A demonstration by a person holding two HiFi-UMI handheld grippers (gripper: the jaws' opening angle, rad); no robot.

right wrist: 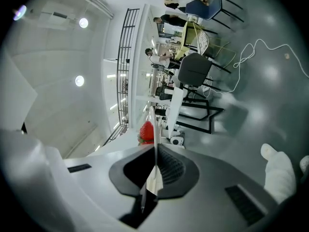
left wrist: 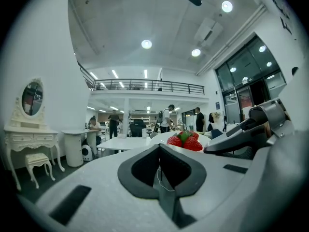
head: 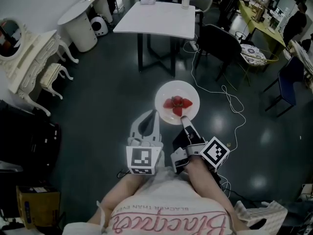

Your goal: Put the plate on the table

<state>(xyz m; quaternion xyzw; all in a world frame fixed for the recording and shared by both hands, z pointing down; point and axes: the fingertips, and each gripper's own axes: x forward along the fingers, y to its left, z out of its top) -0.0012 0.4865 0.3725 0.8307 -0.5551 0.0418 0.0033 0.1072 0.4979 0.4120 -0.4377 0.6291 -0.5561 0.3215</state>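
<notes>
A white plate (head: 166, 94) carrying strawberries (head: 177, 104) is held in the air over the dark floor. My right gripper (head: 186, 123) is shut on its near rim. In the right gripper view the plate rim (right wrist: 153, 129) runs edge-on between the jaws of the right gripper (right wrist: 155, 153), with a strawberry (right wrist: 147, 132) just beyond. My left gripper (head: 152, 115) is shut and empty, its tip beside the plate's left edge. From the left gripper (left wrist: 160, 151) the strawberries (left wrist: 186, 141) show just ahead. The white table (head: 156, 18) stands further ahead.
A dark chair (head: 220, 40) stands right of the table, and a white cable (head: 230, 99) trails over the floor. A white vanity desk (head: 24, 58) with a stool (head: 51, 75) is at the left. A cup (head: 186, 0) sits on the table's far edge.
</notes>
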